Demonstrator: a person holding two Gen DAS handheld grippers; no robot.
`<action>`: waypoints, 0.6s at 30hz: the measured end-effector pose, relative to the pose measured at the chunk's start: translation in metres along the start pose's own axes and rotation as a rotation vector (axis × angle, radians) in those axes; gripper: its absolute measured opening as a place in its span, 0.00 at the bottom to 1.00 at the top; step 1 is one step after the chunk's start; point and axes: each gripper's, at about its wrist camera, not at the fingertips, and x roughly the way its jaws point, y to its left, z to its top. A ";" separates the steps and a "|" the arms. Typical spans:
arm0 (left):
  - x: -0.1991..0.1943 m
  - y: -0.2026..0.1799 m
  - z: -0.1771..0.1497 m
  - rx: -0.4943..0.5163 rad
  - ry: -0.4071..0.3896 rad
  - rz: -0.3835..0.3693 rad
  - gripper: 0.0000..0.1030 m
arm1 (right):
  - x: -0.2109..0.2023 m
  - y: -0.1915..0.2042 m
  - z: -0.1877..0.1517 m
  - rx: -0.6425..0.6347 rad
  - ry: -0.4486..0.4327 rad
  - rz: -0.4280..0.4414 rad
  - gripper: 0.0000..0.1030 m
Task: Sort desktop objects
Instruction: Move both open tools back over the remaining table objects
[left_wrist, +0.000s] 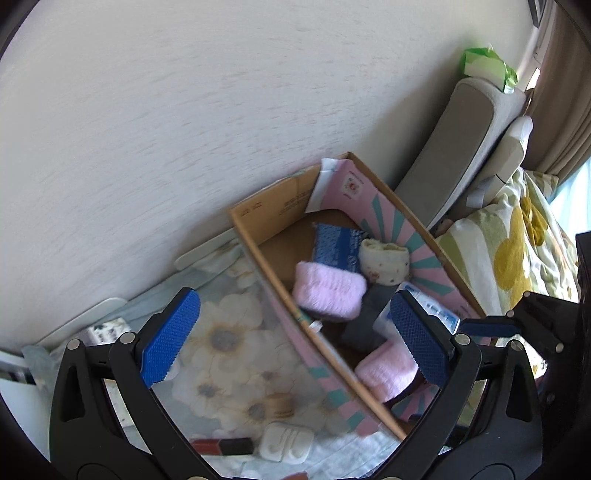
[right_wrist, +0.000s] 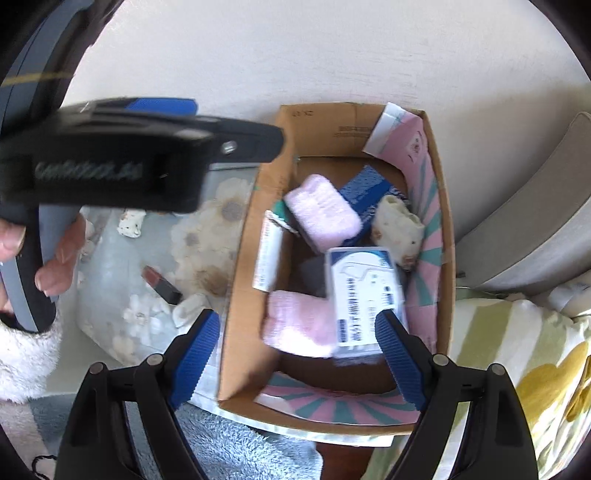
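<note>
A cardboard box (left_wrist: 255, 210) (right_wrist: 447, 236) with pink and teal lining holds two pink fluffy socks (left_wrist: 328, 291) (right_wrist: 321, 212), a blue packet (left_wrist: 332, 245) (right_wrist: 365, 184), a rolled beige cloth (left_wrist: 384, 260) (right_wrist: 397, 225), a white tube (right_wrist: 267, 254) and a white and blue pack (right_wrist: 364, 295). My left gripper (left_wrist: 295, 339) is open and empty above the box's left wall. My right gripper (right_wrist: 299, 354) is open and empty over the box's near end. A red and black lipstick (left_wrist: 225, 446) (right_wrist: 162, 284) and a white earbud case (left_wrist: 286, 441) lie on the floral cloth (left_wrist: 225, 343).
The box stands against a pale wall (left_wrist: 184, 110). Grey cushions (left_wrist: 454, 147) and a yellow and green floral quilt (left_wrist: 524, 240) lie to the right. A small patterned item (right_wrist: 130, 223) and a blue fluffy towel (right_wrist: 251, 450) lie left of and below the box.
</note>
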 end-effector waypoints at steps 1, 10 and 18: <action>-0.004 0.004 -0.003 -0.003 -0.005 0.003 1.00 | 0.000 0.003 0.000 0.001 -0.003 0.000 0.81; -0.040 0.058 -0.032 -0.107 -0.083 0.066 1.00 | -0.010 0.038 0.005 -0.036 -0.070 -0.042 0.81; -0.065 0.118 -0.068 -0.215 -0.106 0.090 1.00 | -0.007 0.072 0.019 -0.040 -0.107 -0.017 0.81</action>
